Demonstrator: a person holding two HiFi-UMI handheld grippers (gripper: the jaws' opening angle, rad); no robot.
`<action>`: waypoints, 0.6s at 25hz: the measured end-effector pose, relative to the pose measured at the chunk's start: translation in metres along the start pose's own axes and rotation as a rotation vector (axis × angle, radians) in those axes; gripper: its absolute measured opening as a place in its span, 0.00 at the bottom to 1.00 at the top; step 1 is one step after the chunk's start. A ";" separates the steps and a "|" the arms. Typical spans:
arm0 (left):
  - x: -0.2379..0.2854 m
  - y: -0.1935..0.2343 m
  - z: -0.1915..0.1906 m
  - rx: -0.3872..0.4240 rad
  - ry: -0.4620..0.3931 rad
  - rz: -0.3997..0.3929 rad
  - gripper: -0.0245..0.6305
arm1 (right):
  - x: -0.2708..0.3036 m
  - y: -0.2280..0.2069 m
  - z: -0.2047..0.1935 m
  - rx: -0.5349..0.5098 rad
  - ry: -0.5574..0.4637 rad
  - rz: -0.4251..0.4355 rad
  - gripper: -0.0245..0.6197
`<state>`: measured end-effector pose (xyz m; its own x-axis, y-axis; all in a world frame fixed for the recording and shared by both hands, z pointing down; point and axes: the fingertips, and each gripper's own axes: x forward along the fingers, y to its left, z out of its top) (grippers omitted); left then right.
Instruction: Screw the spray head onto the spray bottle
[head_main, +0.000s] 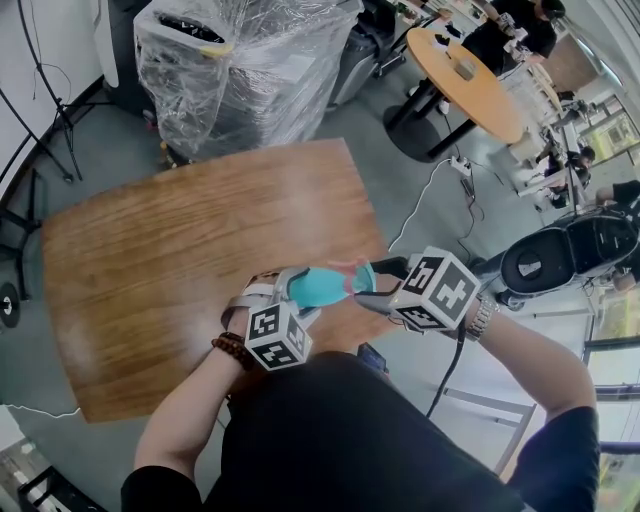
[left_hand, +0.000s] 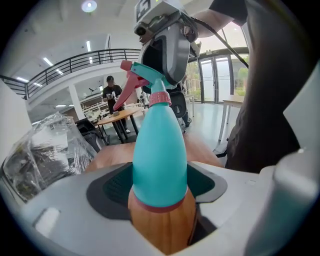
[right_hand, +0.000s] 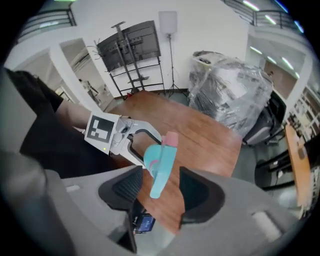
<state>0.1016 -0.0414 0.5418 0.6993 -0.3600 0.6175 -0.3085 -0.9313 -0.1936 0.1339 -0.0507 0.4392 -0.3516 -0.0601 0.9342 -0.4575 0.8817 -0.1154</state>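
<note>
Over table (head_main: 150, 260), left gripper (left_hand: 160, 192) clamps spray bottle (left_hand: 159, 145), right gripper (right_hand: 157, 187) loose around spray head (right_hand: 162, 160)

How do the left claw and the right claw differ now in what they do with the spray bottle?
The left claw is closed on the body of the spray bottle. The right claw stands open, and its pads do not press the spray head that lies between them. The left claw takes the wide lower part, while the right claw is at the top end. Both meet the same bottle from opposite ends, above the wooden table.
</note>
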 end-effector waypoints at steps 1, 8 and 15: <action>0.000 0.000 0.000 0.001 -0.001 0.002 0.58 | -0.001 0.002 0.002 -0.051 -0.006 -0.012 0.38; -0.003 -0.002 0.000 -0.037 -0.023 -0.011 0.59 | -0.011 0.002 0.006 -0.407 0.023 -0.137 0.38; -0.005 0.005 0.001 -0.020 -0.035 0.015 0.59 | -0.006 0.005 0.009 -0.380 0.039 -0.074 0.38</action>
<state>0.0975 -0.0447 0.5367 0.7166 -0.3757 0.5877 -0.3312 -0.9248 -0.1873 0.1262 -0.0498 0.4297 -0.2942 -0.1190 0.9483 -0.1424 0.9866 0.0796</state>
